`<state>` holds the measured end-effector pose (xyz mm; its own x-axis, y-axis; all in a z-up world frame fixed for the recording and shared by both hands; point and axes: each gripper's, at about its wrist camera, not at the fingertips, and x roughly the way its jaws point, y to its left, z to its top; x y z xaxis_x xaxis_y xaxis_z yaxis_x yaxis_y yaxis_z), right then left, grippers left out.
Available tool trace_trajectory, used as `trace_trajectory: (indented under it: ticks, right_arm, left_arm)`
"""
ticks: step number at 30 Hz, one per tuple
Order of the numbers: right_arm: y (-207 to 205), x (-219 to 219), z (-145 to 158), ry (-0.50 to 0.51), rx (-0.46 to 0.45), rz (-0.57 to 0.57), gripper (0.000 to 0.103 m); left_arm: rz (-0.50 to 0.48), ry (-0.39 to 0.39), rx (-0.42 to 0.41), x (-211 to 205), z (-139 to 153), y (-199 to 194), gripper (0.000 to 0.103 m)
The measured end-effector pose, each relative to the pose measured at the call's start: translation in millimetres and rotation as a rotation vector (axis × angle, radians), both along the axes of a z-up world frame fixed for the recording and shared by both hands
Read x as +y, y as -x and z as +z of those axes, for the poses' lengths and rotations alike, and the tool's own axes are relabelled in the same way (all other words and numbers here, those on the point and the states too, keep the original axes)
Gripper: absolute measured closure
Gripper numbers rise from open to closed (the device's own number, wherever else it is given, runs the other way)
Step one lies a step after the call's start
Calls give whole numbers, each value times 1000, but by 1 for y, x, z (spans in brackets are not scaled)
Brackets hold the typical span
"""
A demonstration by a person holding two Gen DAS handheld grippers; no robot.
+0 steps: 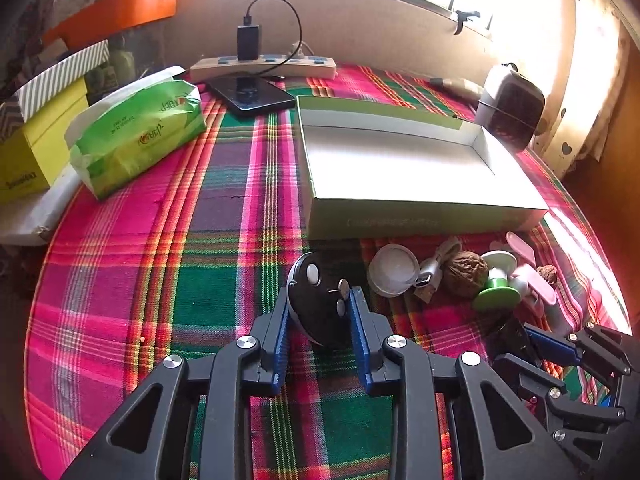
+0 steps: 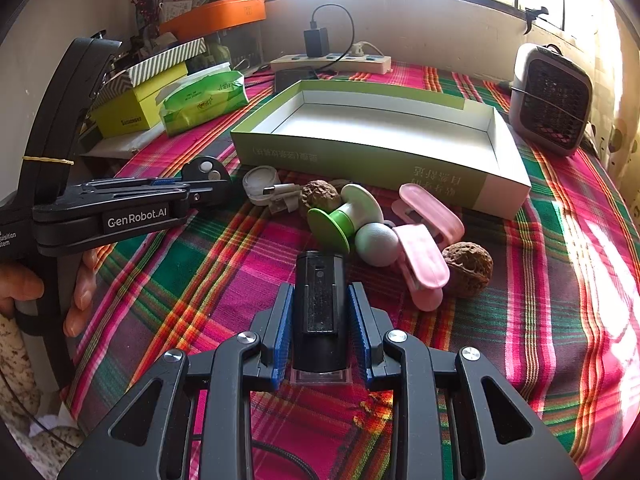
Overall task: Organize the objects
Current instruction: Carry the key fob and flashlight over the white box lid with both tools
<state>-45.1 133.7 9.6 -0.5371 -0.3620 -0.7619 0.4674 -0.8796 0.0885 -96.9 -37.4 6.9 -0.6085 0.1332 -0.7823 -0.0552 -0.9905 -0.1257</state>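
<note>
My left gripper (image 1: 320, 298) is shut on a black oval remote (image 1: 318, 300) with white buttons, low over the plaid cloth; it also shows in the right wrist view (image 2: 206, 172). My right gripper (image 2: 320, 294) is shut on a black box-shaped device (image 2: 319, 304). An empty green-and-white box (image 2: 360, 168) lies open beyond both; in the left wrist view its front wall (image 1: 420, 220) is just ahead. In front of it lie a white round case (image 2: 262, 180), two walnuts (image 2: 468, 274), a green-and-white spool (image 2: 340, 220), a grey ball (image 2: 376, 244) and pink clips (image 2: 424, 264).
A green tissue pack (image 1: 136, 128), yellow boxes (image 1: 36, 148) and an orange tray (image 1: 120, 12) stand at the left. A phone (image 1: 250, 94) and a power strip (image 1: 264, 66) lie at the back. A small heater (image 2: 550, 98) stands at the back right.
</note>
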Motion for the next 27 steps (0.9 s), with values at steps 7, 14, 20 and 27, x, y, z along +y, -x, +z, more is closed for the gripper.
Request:
trace_trajectory:
  ticks: [7,14,20,27]
  right_arm:
    - [-1,0,1,0,4,9,74]
    - [-3,-1,9,8,21,20,74]
    - [1,1,24,16,42,26,74]
    - [8,0,28,22,24,37,74]
  left_arm:
    - [-6,6,18,-1,7,-8,78]
    - [-18,9,42,2,19,-15,78]
    - [-28,3,62,6,31,-16,78]
    - [-26,-6,73,5,36,-17,78]
